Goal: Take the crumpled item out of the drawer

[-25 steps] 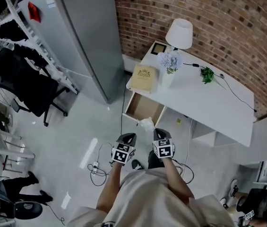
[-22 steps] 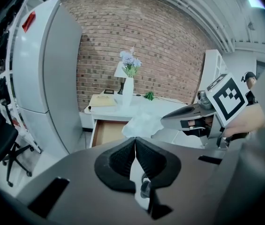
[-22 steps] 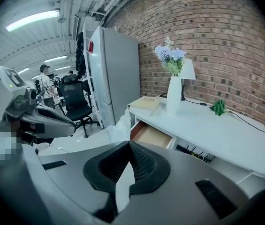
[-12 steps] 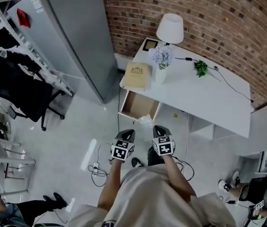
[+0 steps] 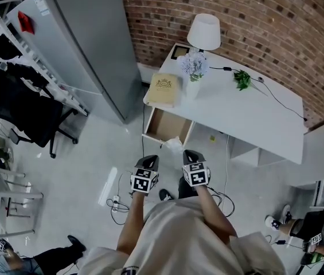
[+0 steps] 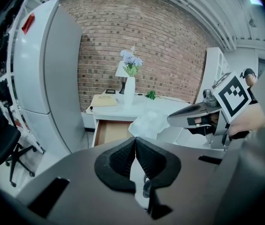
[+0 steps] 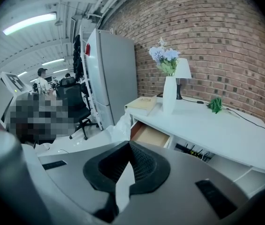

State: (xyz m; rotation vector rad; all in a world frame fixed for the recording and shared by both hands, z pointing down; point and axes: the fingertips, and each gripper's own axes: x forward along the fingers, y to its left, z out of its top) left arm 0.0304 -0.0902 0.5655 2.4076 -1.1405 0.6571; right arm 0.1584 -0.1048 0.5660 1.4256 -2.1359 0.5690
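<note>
The crumpled white item (image 5: 175, 145) hangs just outside the open wooden drawer (image 5: 163, 126) of the white desk (image 5: 248, 119), over the floor. My right gripper (image 5: 188, 153) is shut on it. In the left gripper view the right gripper's (image 6: 188, 118) tip pinches the crumpled item (image 6: 148, 124) in front of the drawer (image 6: 111, 131). In the right gripper view the crumpled item (image 7: 118, 128) pokes out past my right gripper's (image 7: 128, 144) closed jaws. My left gripper (image 5: 152, 160) is beside it, shut and empty, pads (image 6: 123, 156) touching.
On the desk stand a tan book (image 5: 164, 89), a vase of flowers (image 5: 193, 73), a white lamp (image 5: 203, 32) and a small green plant (image 5: 242, 80). A tall grey cabinet (image 5: 87, 44) rises left of the desk. A black chair (image 5: 24, 113) and floor cables (image 5: 118, 202) are nearby.
The head view has shifted, so the desk now sits slightly higher and further left. Both grippers keep nearly the same place, the crumpled item still in the right one.
</note>
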